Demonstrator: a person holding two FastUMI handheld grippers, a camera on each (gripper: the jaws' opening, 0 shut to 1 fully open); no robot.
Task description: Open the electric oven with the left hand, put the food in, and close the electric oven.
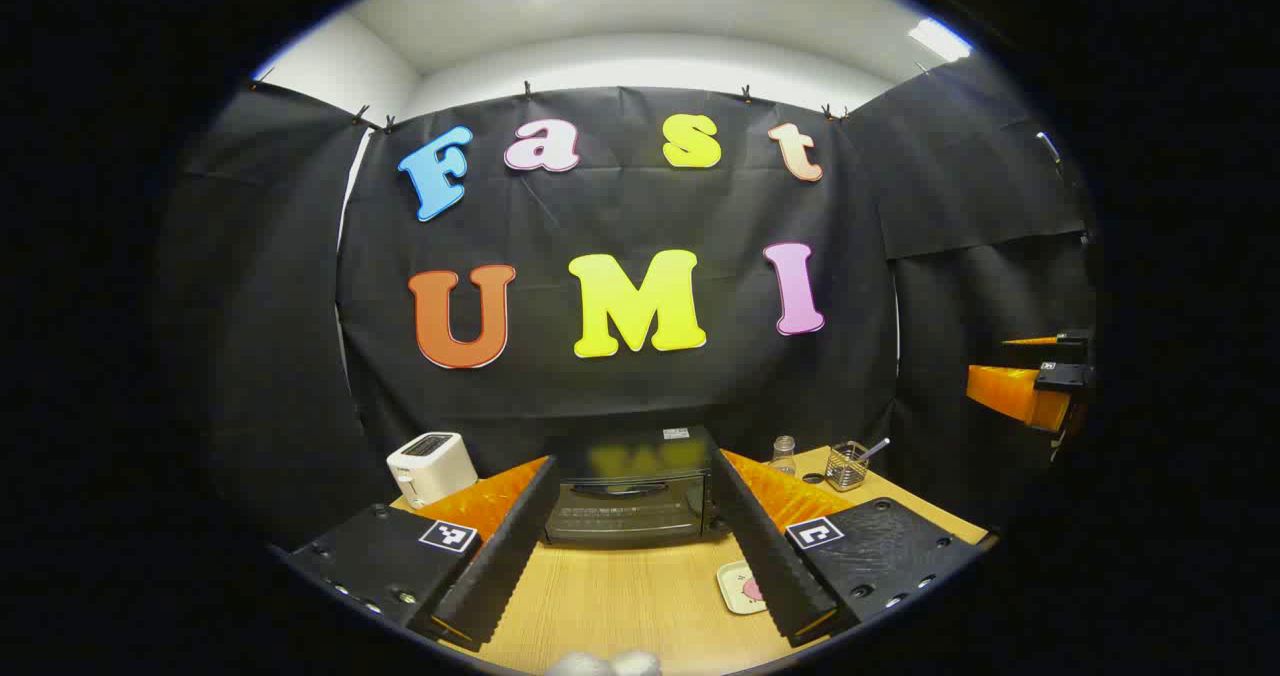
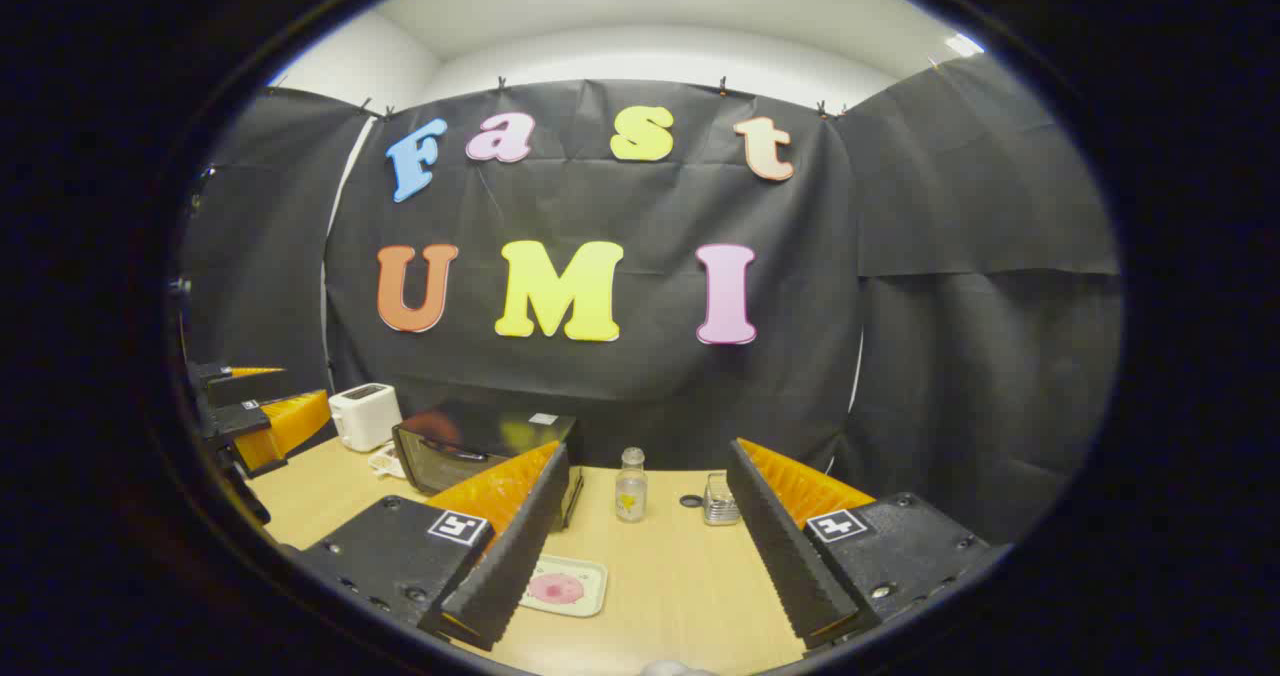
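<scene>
A black electric oven (image 1: 628,496) stands at the back of the wooden table, its door closed, straight ahead between my left gripper's (image 1: 634,541) open fingers. A cream tray (image 1: 742,588) with pink food lies on the table to the front right of the oven, partly behind one finger. In the right gripper view the oven (image 2: 470,446) sits left of centre, and the tray with the pink food (image 2: 558,587) lies just right of the left finger. My right gripper (image 2: 645,546) is open and holds nothing. The right gripper (image 1: 1040,386) also shows at the far right of the left gripper view.
A white toaster (image 1: 432,468) stands left of the oven. A small glass bottle (image 2: 630,486), a dark lid (image 2: 690,501) and a wire holder (image 2: 718,501) stand right of the oven. The other gripper (image 2: 250,416) hovers at the left edge of the right gripper view.
</scene>
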